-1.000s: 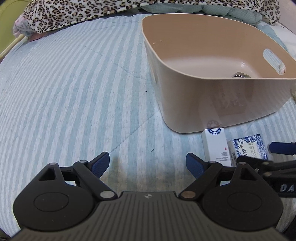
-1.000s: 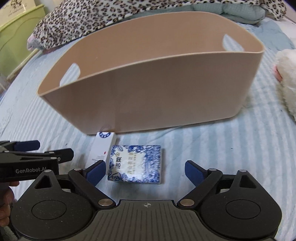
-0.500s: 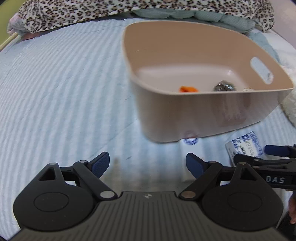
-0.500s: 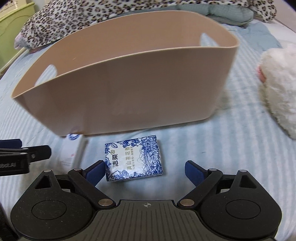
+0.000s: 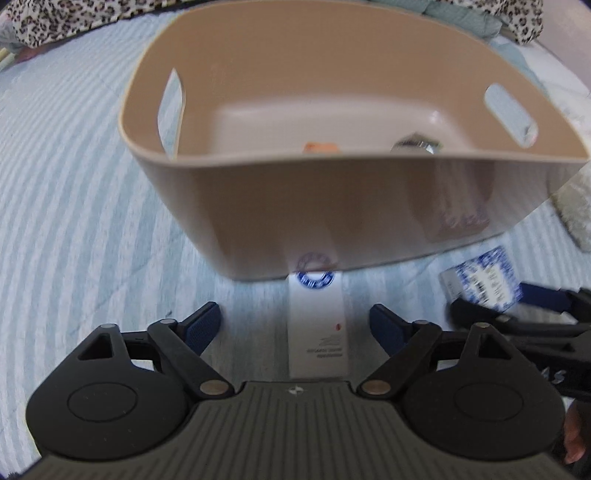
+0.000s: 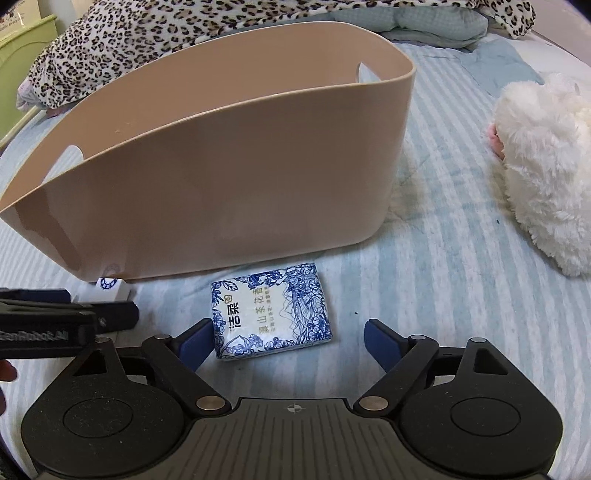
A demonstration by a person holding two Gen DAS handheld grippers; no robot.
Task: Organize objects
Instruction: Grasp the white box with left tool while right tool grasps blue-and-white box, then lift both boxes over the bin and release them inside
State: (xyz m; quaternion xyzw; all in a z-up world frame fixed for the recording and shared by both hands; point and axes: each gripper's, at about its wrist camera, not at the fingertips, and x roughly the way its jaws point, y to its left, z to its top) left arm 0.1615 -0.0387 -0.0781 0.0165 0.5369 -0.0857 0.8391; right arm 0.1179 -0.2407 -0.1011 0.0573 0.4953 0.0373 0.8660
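Observation:
A tan plastic tub (image 5: pixel 332 206) stands on the striped bed; it also shows in the right wrist view (image 6: pixel 221 177). Inside it lie an orange item (image 5: pixel 320 147) and a shiny metallic item (image 5: pixel 415 144). A white box with a blue round logo (image 5: pixel 317 325) lies against the tub's near wall, between the fingers of my open left gripper (image 5: pixel 295 328). A blue-and-white tissue pack (image 6: pixel 271 310) lies in front of the tub, just ahead of my open right gripper (image 6: pixel 288 343). The pack also shows in the left wrist view (image 5: pixel 480 280).
A white fluffy plush toy (image 6: pixel 543 166) lies on the bed to the right. A leopard-print blanket (image 6: pixel 147 40) and a teal pillow (image 6: pixel 417 22) lie behind the tub. A green box (image 6: pixel 18 48) stands at far left.
My left gripper has swung right and now straddles the white box, facing the tub. My right gripper has shifted right and centred on the tissue pack.

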